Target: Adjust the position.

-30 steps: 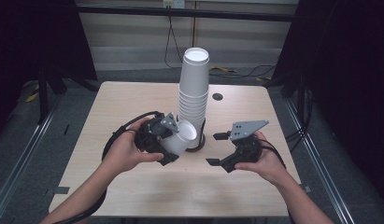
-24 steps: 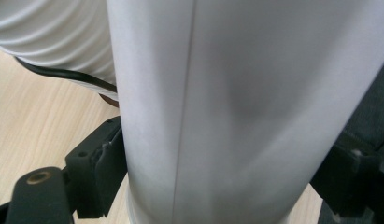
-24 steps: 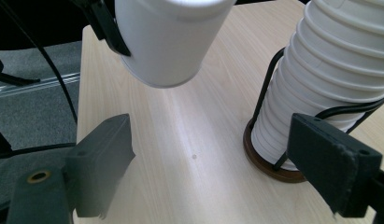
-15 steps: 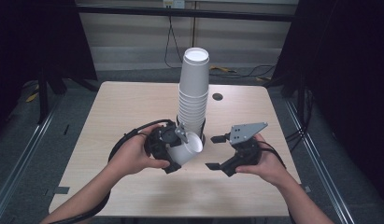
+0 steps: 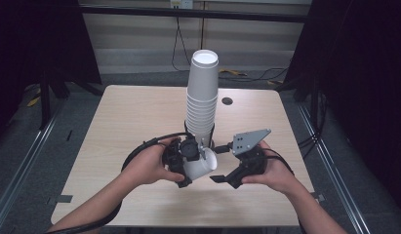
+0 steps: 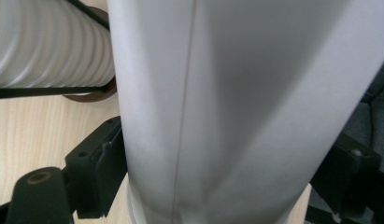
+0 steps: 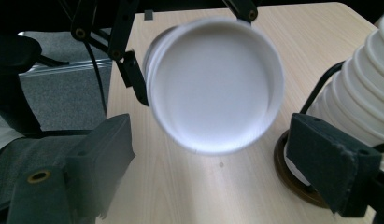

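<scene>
Since a second ago, both hands sit lower in the high view, nearer the table's (image 5: 115, 122) front edge, with the paper cup (image 5: 200, 165) carried clear of the stack of cups (image 5: 203, 97) at frame centre. Left gripper (image 5: 184, 161) pinches that cup, whose wall blocks most of the left gripper view. Right gripper (image 5: 222, 163) is spread wide, its jaws flanking the cup's open mouth without touching. Contact pads are hard to make out.

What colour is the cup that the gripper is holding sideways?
White. The paper cup shows best in the right gripper view, base toward the camera, held by the left gripper.
</scene>
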A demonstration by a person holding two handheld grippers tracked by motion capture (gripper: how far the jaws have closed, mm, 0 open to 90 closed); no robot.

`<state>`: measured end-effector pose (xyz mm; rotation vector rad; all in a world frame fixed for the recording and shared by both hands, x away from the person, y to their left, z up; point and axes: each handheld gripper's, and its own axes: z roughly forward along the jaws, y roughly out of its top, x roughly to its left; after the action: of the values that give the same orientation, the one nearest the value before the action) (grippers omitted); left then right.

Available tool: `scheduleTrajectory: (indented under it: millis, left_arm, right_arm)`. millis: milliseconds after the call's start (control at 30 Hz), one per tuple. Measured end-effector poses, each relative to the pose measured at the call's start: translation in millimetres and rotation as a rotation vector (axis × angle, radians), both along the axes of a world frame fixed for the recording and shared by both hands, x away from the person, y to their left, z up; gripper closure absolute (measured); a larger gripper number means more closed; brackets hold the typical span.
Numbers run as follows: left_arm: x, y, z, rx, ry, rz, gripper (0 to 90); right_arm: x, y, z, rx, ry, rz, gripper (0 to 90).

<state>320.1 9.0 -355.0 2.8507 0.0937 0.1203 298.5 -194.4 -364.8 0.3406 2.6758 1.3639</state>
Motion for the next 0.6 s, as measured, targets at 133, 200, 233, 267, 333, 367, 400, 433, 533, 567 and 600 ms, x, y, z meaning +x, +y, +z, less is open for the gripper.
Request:
scheduleTrajectory:
  millis: [133, 200, 233, 267, 333, 367, 400, 433, 533, 567, 600]
  left_arm:
    - [-2.2, -6.9, -0.7, 0.031, 0.000, -0.026, 15.2]
    - [-3.0, -9.0, -1.1, 0.035, 0.007, -0.034, 15.2]
    - [-3.9, -10.0, -1.0, 0.040, 0.008, -0.033, 15.2]
    - [-4.5, -10.7, -1.3, 0.036, 0.004, -0.034, 15.2]
    - [-5.5, -12.0, -1.3, 0.039, 0.013, -0.040, 15.2]
    - [-6.0, -12.5, -1.4, 0.039, 0.009, -0.041, 15.2]
    - [-6.9, -12.8, -2.1, 0.037, 0.022, -0.036, 15.2]
    - [-6.4, -13.3, -1.6, 0.037, 0.012, -0.052, 15.2]
    - [-7.0, -14.1, -0.3, 0.034, 0.019, -0.056, 15.2]
    - [-7.2, -14.6, 0.1, 0.036, 0.020, -0.059, 15.2]
    - [-7.5, -15.1, 0.0, 0.041, 0.019, -0.064, 15.2]
  right_arm:
    - [-0.2, 4.1, -0.8, -0.007, 0.000, 0.011, 14.4]
    - [-0.4, 6.2, -1.6, -0.020, 0.006, 0.011, 14.3]
    - [-0.5, 7.1, -2.0, -0.019, 0.011, 0.014, 14.4]
    - [-0.5, 7.9, -2.4, -0.024, 0.015, 0.018, 14.3]
    - [-0.7, 9.2, -3.5, -0.031, 0.019, 0.022, 14.3]
    - [-0.5, 9.6, -4.2, -0.030, 0.024, 0.026, 14.4]
    - [-0.3, 10.2, -4.8, -0.033, 0.029, 0.024, 14.3]
    - [-0.2, 10.9, -5.4, -0.038, 0.028, 0.024, 14.4]
    - [-0.3, 12.6, -7.3, -0.044, 0.035, 0.033, 14.4]
    - [-0.2, 13.2, -8.0, -0.045, 0.038, 0.036, 14.4]
    - [-0.3, 13.8, -8.7, -0.053, 0.040, 0.040, 14.4]
